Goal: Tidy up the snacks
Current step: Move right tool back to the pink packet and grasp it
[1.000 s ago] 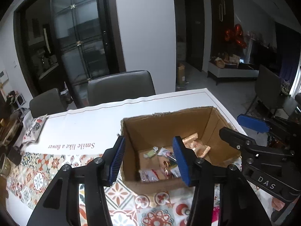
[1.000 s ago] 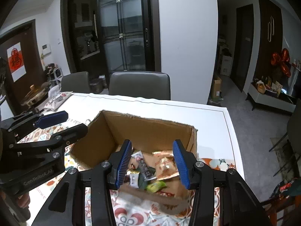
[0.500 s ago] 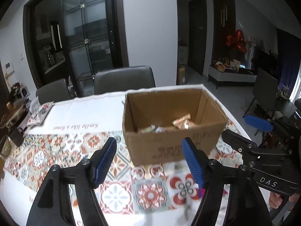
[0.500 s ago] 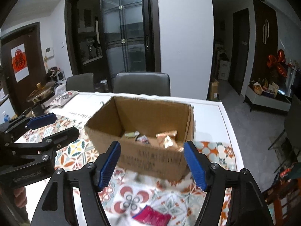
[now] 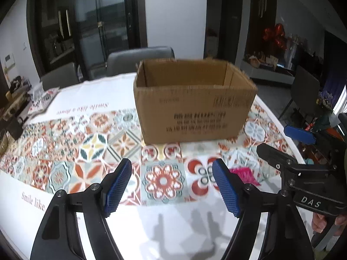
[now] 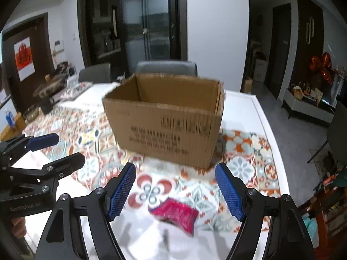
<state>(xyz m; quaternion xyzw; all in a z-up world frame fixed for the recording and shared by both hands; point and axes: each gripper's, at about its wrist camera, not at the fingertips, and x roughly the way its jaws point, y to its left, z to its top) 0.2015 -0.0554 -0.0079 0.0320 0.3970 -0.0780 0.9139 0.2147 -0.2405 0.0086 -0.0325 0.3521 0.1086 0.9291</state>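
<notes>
Standing mid-surface (image 6: 245,108): cardboard box (image 6: 167,119) | right tongs (image 6: 175,191) wide, empty, over pink snack packet (image 6: 174,214) near front edge | left tongs (image 5: 172,187) wide, empty | judged: lower squarely, pinch packet's middle

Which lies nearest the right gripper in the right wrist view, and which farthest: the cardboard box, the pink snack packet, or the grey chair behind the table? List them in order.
1. pink snack packet, on the tablecloth just ahead of the right gripper, between its open fingers.
2. cardboard box, mid-table.
3. grey chair, behind the box at the far edge.
</notes>
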